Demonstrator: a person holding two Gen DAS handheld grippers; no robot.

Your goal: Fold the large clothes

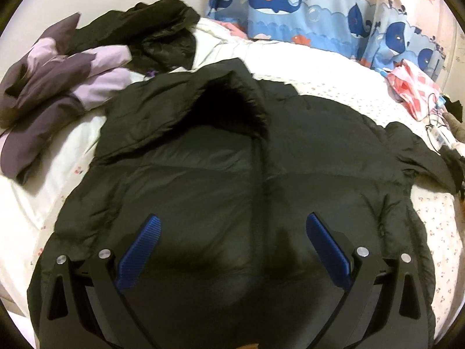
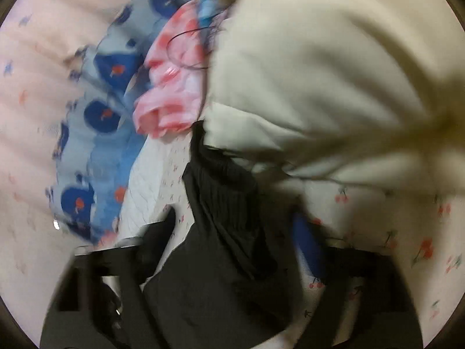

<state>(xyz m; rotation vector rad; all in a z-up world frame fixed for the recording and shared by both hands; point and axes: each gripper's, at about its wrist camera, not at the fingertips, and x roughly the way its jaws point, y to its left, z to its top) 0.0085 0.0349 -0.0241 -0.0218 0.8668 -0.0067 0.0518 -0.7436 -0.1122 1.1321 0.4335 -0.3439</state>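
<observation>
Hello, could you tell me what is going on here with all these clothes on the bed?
A person with a claw in each hand is folding a black puffer jacket, which lies spread flat on the white flower-print bedsheet. The left claw hovers open above the jacket's body, gripping nothing. The right claw is open around the jacket's black ribbed sleeve cuff; that view is blurred. A purple and lilac jacket lies crumpled beside it.

Black puffer jacket of faintly glossy quilted cloth; bedsheet matt printed cloth.
</observation>
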